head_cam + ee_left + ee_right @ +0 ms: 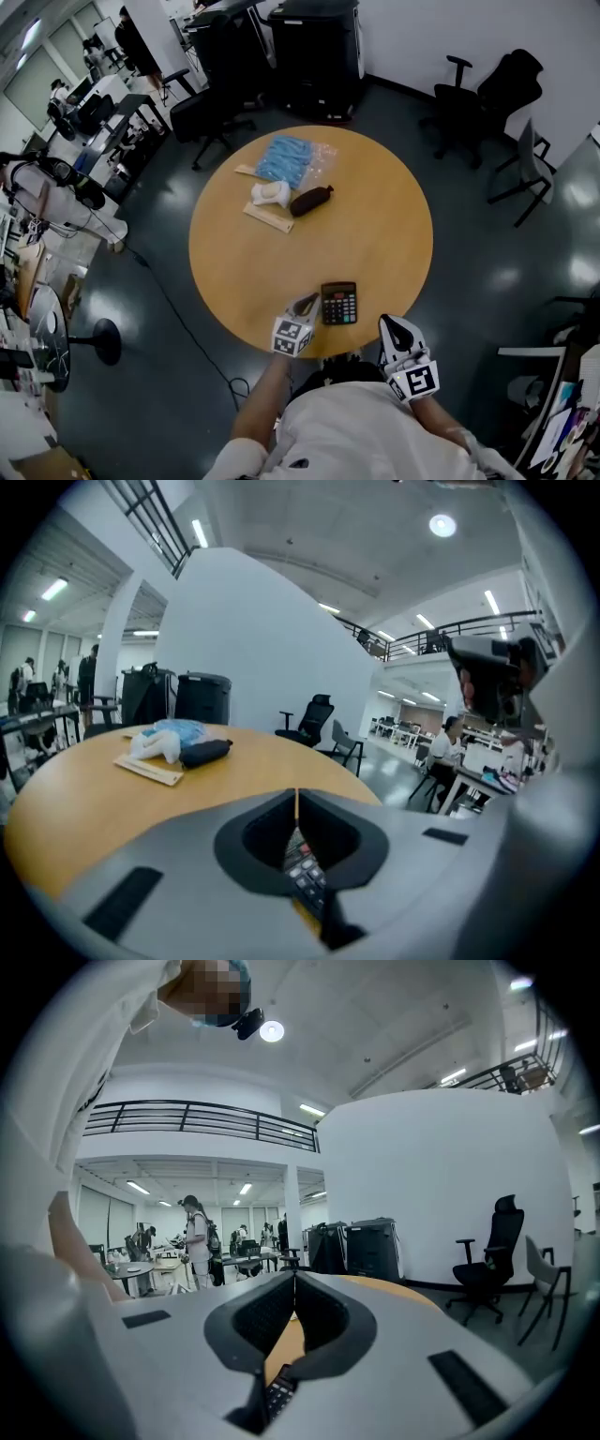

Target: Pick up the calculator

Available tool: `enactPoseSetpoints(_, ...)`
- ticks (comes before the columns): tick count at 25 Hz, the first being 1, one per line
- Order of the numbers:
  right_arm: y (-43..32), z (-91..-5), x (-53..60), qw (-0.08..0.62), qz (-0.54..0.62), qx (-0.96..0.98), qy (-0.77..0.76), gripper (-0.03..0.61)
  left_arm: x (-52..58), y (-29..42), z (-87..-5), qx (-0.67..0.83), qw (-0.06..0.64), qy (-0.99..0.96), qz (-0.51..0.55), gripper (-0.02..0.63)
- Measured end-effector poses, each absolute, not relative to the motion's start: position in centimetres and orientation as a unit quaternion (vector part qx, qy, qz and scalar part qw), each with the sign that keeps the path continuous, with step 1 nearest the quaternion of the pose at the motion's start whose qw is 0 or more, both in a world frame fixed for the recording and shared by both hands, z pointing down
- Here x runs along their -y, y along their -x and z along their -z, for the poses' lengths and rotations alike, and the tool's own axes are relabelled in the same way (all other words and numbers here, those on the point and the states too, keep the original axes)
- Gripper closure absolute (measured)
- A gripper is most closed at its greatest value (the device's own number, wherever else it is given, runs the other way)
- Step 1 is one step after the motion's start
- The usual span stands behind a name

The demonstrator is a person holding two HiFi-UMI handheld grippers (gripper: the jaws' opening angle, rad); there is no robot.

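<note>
A black calculator (pixel 338 303) lies flat near the front edge of the round wooden table (pixel 375 225). My left gripper (pixel 308 303) is just left of it, tips close to its left side, jaws shut with nothing held. In the left gripper view the shut jaws (pixel 296 794) meet in a thin seam, and the calculator (pixel 305 876) shows below them through the gap. My right gripper (pixel 386 322) hovers at the table's edge, right of and slightly nearer than the calculator, jaws shut and empty. In the right gripper view (pixel 294 1275) a corner of the calculator (pixel 279 1394) shows low down.
At the table's far left lie a blue plastic bag (pixel 286 157), a white bundle (pixel 270 193), a dark pouch (pixel 311 200) and a flat wooden strip (pixel 267 217). Office chairs (pixel 487 94) and a black cabinet (pixel 314 52) stand on the dark floor around the table.
</note>
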State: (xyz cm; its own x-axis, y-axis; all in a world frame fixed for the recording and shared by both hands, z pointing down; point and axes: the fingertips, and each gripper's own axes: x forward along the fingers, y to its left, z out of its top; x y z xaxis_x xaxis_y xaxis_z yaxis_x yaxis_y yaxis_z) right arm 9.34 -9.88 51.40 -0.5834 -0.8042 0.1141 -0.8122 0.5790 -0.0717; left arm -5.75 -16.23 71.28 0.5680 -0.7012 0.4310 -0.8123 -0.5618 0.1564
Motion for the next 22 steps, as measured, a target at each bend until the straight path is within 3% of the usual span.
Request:
enactPoseSetpoints(3,-9.7,-51.6,11.3,0.036,-0.065,0.888,-0.455,0.563,17.5,5.3,-74.8,0.399,0.217,-0.868,-0.199,0.597)
enactPoseSetpoints(10,-10.3,-53.3,13.5,0.051,-0.092,0.884,-0.456,0.563,19.6,4.6,-81.2,0.31,0.297,-0.858,-0.284,0.461)
enactPoseSetpoints(22,-10.8,-54.8,16.2,0.058,-0.117,0.875,-0.466,0.563,19.5,3.0,-84.6,0.189,0.361,-0.85,-0.334,0.414)
